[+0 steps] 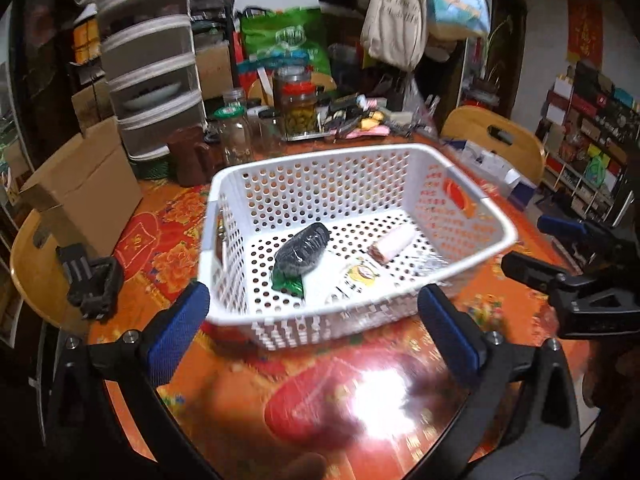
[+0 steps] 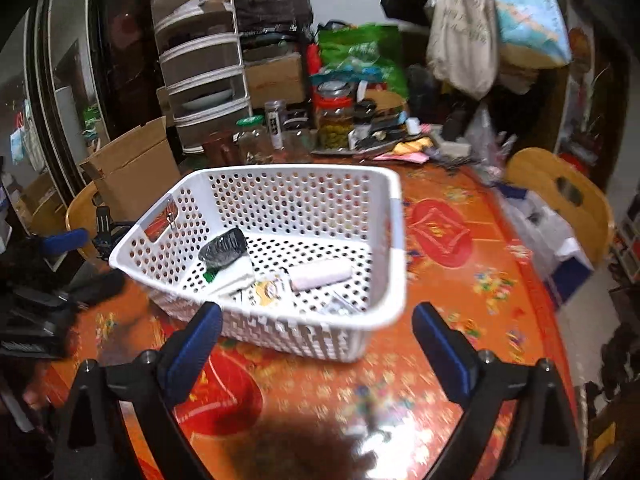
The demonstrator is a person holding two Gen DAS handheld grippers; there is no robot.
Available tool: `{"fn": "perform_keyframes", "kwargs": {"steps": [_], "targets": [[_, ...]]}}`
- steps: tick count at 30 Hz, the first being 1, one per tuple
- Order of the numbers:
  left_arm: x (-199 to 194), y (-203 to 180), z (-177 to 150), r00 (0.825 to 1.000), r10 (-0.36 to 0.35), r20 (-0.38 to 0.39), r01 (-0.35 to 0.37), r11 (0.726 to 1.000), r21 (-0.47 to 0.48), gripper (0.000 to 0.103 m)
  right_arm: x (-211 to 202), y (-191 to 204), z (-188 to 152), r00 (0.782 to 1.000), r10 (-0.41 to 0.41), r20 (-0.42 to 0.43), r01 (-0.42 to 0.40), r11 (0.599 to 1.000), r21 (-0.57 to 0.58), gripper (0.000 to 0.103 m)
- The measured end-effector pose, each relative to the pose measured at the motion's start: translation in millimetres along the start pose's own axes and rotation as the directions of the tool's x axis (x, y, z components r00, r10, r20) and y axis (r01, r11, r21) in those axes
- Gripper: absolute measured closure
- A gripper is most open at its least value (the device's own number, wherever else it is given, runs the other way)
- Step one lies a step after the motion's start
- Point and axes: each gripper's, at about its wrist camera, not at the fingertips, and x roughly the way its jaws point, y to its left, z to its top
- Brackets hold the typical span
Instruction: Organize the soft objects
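Note:
A white perforated basket (image 1: 492, 224) (image 2: 396, 240) stands on the orange flowered table. Inside lie a black wrapped bundle with a green end (image 1: 302, 250) (image 2: 223, 249), a white roll (image 1: 394, 242) (image 2: 322, 274), a white pack with a yellow label (image 1: 356, 276) (image 2: 268, 290) and a clear wrapper (image 2: 340, 306). My left gripper (image 1: 316, 328) is open and empty, just in front of the basket's near wall. My right gripper (image 2: 318, 344) is open and empty, also in front of the basket; it shows at the right edge of the left wrist view (image 1: 576, 276).
Glass jars (image 1: 236, 132) (image 2: 334, 120), a brown jug (image 1: 192, 156) and loose clutter crowd the table's far side. A cardboard box (image 1: 80, 184) (image 2: 132, 168) sits on a wooden chair at the left. Another wooden chair (image 1: 496, 136) (image 2: 560, 188) stands at the right. A black gripper stand (image 1: 92, 280) is at the left table edge.

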Motion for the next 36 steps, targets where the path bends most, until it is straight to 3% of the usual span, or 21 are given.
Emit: {"fn": "perform_keyframes", "kwargs": {"steps": [5,8,14,18,23,29,36], "targets": [[-67.6,-6.4,-33.4,0.997,0.003,0.081,-0.002,1.000,-0.016,0.000,-59.6,11.1,-35.0,0.996,-0.042,0.081,0.042,0.999,0.004,0.007],[-106.4,-11.1,-57.3,0.993,-0.020,0.120,0.023,0.999,-0.026,0.000,-97.0,17.6,-56.7,0.991,-0.021,0.131,0.019,1.000,0.010,0.007],[-193.1,-26.9,-102.2,0.977,0.012,0.213,0.003,0.998,-0.067,0.000,-174.9,31.0,-94.8,0.984,-0.020,0.179,0.015,0.999,0.028,0.007],[-227.0,-33.8,-114.5,0.970,0.013,0.241,0.009,0.996,-0.092,0.000,-207.4,41.2,-108.4,0.976,-0.025,0.215,0.025,1.000,0.004,0.006],[-230.7,-50.0,-113.1,0.975,0.024,0.221,-0.009,0.998,-0.066,0.000,-207.4,47.1,-104.9,0.974,-0.050,0.220,0.056,0.998,-0.021,0.005],[-199.0,-59.7,-104.4,0.988,0.008,0.155,0.000,0.999,-0.048,0.000,-189.7,39.6,-104.4,0.983,-0.037,0.180,0.038,0.999,0.000,0.005],[-180.7,-58.4,-101.9,0.990,0.012,0.138,-0.004,0.998,-0.060,0.000,-185.7,34.0,-102.7,0.984,-0.030,0.178,0.028,1.000,0.011,0.005]]}}
